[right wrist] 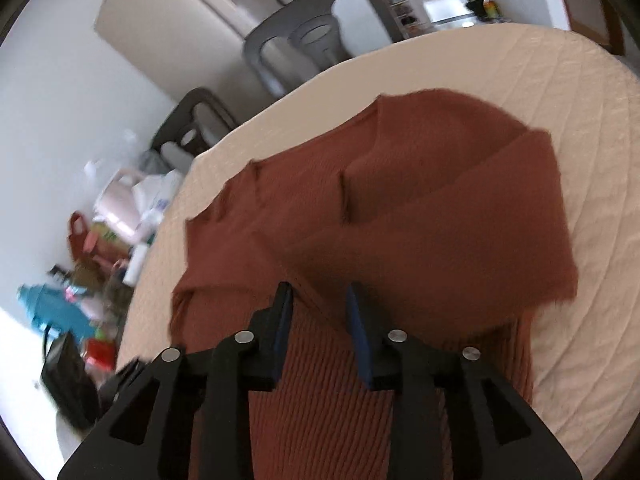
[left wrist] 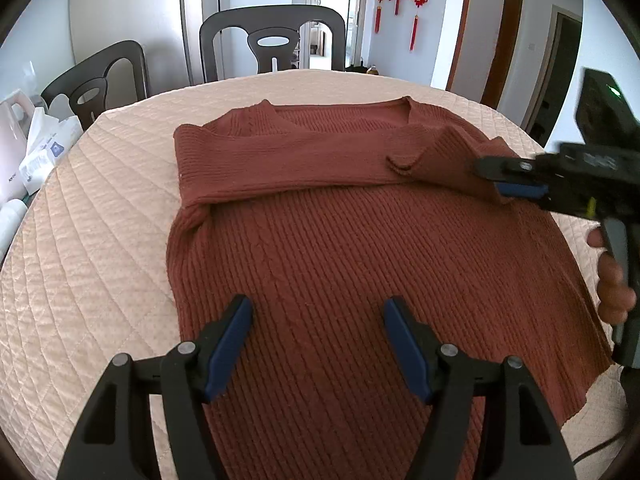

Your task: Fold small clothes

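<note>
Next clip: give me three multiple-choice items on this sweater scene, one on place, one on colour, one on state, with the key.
1. Where does the sweater lie?
A. on a chair
B. on the quilted tablecloth
C. on the floor

2. What colour is the sweater?
A. rust brown
B. navy
C. white

3. How does the left tool stand?
A. shut on a sleeve
B. shut on the hem
C. open over the sweater's body, holding nothing

Key: 1 B, beige quilting shows all round the knit. 2 A, both views show rust-brown ribbing. 3 C, its blue pads stand wide apart. The right tool pinches the right sleeve, already carried inward; the other sleeve lies folded across the chest.
</note>
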The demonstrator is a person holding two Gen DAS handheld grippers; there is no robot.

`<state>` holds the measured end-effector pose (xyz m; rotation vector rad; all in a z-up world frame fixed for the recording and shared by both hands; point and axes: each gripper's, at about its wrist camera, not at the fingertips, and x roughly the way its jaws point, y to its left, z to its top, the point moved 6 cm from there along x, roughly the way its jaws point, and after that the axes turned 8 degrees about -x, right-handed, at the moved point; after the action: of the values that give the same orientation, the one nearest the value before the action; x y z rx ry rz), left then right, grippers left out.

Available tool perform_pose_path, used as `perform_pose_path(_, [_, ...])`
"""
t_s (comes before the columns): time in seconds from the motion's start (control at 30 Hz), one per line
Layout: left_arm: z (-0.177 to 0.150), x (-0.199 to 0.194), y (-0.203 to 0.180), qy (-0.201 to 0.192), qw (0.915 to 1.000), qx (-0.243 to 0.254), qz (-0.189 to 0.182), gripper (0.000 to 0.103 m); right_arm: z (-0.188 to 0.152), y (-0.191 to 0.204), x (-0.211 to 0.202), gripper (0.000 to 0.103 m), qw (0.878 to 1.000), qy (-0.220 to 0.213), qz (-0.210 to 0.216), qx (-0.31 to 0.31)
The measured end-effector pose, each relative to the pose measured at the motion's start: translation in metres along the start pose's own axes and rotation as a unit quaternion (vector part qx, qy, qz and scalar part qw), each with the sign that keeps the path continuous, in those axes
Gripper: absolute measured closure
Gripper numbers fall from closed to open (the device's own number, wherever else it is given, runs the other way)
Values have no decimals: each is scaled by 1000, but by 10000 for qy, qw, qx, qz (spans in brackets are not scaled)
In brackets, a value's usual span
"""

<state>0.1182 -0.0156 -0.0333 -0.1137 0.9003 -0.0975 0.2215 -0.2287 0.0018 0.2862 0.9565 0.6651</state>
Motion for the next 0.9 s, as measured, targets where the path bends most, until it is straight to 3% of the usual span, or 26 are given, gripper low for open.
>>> perform_pose_path(0.1, [2, -2, 0, 4, 9999, -88, -126, 32, -6, -4, -21, 65, 9996, -174, 132, -167])
perform_pose_path(0.23, [21, -12, -8, 156, 9918, -646, -1088, 32, -8, -21, -41, 65, 9983, -552, 154, 136])
perform_pose_path(0.37, [59, 0, -34, 15, 9922, -584, -1099, 32, 1, -45, -46, 65, 9943, -879, -28, 601])
perform_pose_path(0.43, [71, 17, -49, 145, 9917, -565, -1144, 38, 4, -50, -47, 65, 9916, -1092, 26, 688])
perform_pose_path(0.5, [75, 40, -67, 485, 9900, -497, -1227, 57, 2, -51, -47, 65, 9911, -1152, 109, 657])
perform_pose_path(0.57, [72, 61, -77, 803, 9890, -456, -1151, 65, -1, -54, -49, 65, 9914, -1152, 111, 618])
perform_pose_path(0.63, [74, 66, -84, 652, 9926, -323, -973, 68, -5, -59, -55, 65, 9913, -1175, 67, 585])
perform_pose_path(0.67, [74, 66, -86, 679, 9925, -318, -969, 77, -6, -61, -56, 65, 9913, -1183, 55, 581])
perform_pose_path(0.7, [75, 65, -88, 683, 9914, -345, -1059, 94, -7, -62, -58, 65, 9912, -1191, 50, 576])
perform_pose_path(0.77, [79, 59, -94, 675, 9884, -359, -1309, 96, -7, -64, -59, 65, 9909, -1216, 27, 584])
perform_pose_path(0.9, [109, 31, -103, 55, 9874, -265, -1558, 96, -6, -67, -65, 65, 9892, -1351, -95, 566])
